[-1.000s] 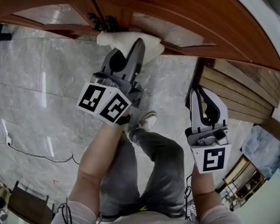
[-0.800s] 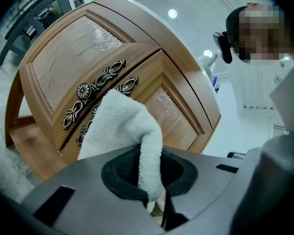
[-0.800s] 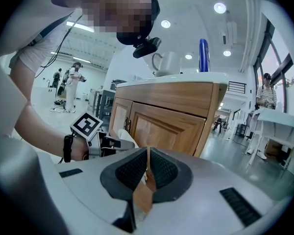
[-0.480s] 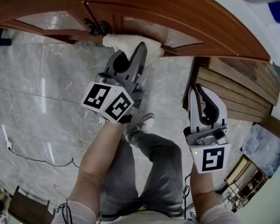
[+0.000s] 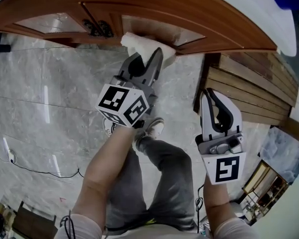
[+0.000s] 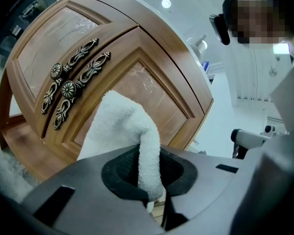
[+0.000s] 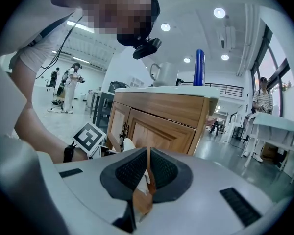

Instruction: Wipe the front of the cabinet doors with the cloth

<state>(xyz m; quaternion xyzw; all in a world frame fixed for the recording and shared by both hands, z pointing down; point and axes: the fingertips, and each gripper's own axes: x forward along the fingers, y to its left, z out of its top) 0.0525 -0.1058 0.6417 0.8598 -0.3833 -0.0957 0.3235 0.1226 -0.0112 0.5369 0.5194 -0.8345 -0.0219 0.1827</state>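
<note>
While the left gripper [image 5: 148,59] is clamped on the white cloth [image 6: 118,124], the cloth presses on the panel of the cabinet door [image 6: 159,89], just beside the ornate handles [image 6: 68,89]. The right gripper [image 5: 211,94] hangs apart from the cabinet, its jaws together with nothing between

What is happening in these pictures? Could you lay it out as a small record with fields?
Cloth: white terry cloth, bunched against the wooden cabinet door, beside the ornate metal handles
Left gripper: shut on the cloth
Right gripper: jaws together, empty, held away from the cabinet
Floor: grey marble tiles
Task stage: wiping appears under way
</note>
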